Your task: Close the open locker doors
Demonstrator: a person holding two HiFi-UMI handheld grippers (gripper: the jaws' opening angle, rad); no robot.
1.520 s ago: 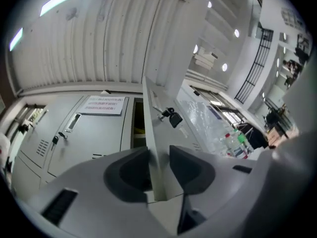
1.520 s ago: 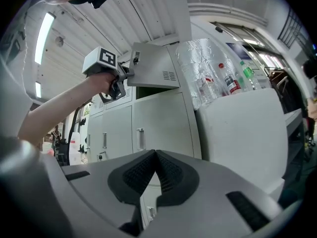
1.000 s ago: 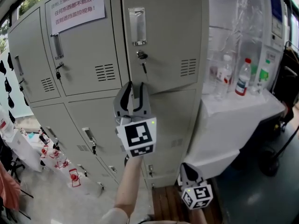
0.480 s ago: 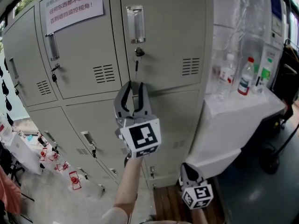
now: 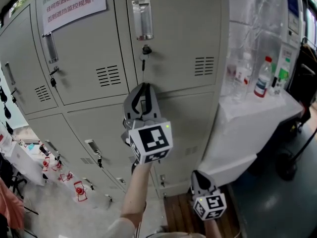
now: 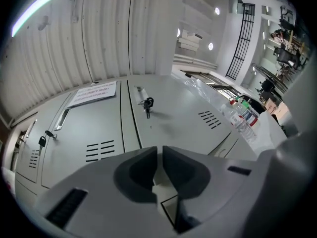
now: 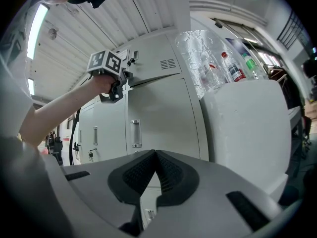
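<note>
Head view: a tall bank of pale grey steel lockers [image 5: 89, 118] fills the picture. The painted doors are flat and smooth, each with a slotted vent and a recessed bright-metal handle. The upper door [image 5: 183, 29] at the bank's right end looks like the one being dealt with. It lies almost flush, though in the right gripper view its lower edge seems to stand slightly proud of the door beneath (hard to be sure through the wide lens).

Right of the lockers is a table [image 5: 247, 118] draped in white sheeting, with clear plastic bottles [image 5: 262, 78] on it.

The left gripper [image 5: 143, 87], grey plastic with curved jaws, is raised near that door's lower edge. Its jaws have just been closing and now stand nearly together with nothing between them. That suggests a closed-tip push to seat the door, not a grasp.

The right gripper [image 5: 198, 174] hangs low beside the table, tips meeting, empty. A small dark key [image 5: 144, 53] hangs in the door's lock.
</note>
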